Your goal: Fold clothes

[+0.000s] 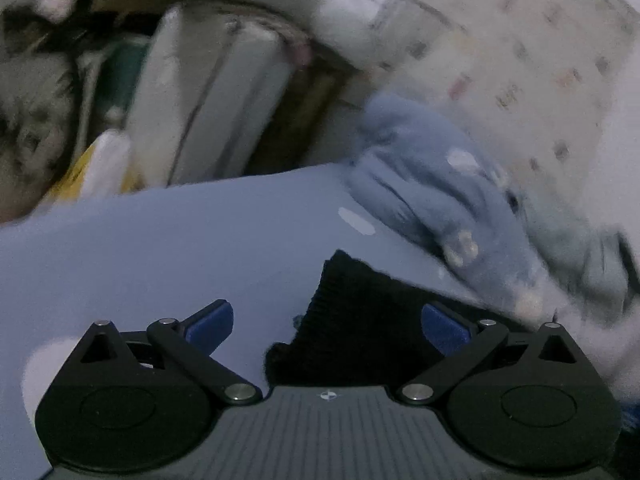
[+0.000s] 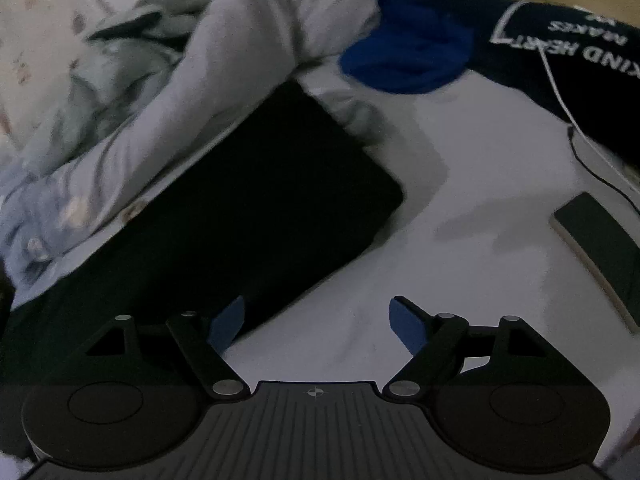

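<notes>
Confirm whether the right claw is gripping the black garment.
No. The right claw stands open over the bare white sheet, and the black garment lies flat beside its left finger with nothing pinched.

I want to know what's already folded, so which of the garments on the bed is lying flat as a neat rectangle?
The black garment, beside the right gripper. The bright blue one and the pale blue one are crumpled heaps.

Pretty dim and grainy in both views, with a cold bluish cast. The left wrist view is badly motion-smeared, especially the light blue garment (image 1: 432, 196). The right wrist view is sharper, soft shadows on the white sheet (image 2: 460, 208). Heavy fisheye bending, dark corners.
</notes>
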A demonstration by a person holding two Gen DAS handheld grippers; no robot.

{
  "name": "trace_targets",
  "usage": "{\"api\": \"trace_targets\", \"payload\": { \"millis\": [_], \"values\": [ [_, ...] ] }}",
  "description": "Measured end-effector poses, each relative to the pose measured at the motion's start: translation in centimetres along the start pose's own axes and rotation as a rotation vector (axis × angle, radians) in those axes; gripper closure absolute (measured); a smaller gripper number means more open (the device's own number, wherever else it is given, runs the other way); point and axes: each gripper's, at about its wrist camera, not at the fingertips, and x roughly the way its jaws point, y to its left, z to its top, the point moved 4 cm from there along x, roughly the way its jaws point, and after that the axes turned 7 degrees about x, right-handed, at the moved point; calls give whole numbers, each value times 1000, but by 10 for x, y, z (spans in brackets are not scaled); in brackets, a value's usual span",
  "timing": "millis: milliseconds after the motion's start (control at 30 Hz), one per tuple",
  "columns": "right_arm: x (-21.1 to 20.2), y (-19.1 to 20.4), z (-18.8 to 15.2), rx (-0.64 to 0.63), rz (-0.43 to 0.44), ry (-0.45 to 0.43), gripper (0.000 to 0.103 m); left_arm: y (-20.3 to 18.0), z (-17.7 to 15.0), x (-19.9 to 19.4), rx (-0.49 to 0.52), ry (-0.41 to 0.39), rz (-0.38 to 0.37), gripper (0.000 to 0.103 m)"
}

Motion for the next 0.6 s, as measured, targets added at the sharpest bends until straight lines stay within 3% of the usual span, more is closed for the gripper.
{"api": "trace_targets", "payload": {
  "millis": [233,333,433,500,600],
  "values": [
    [-25,91,-59,-151,113,111,19,-16,-12,26,327,58,-168,0],
    [-26,139,-95,-268,166,166,19,-21,-16,41,429,100,-195,0],
    [-32,188,-127,-410,242,186,18,-24,-17,49,453,104,-242,12],
    [-36,225,-147,-545,279,168,18,-28,-16,50,473,91,-274,42],
    [-43,282,-179,-754,354,110,15,-33,-15,46,505,52,-326,51]
  ]
}}
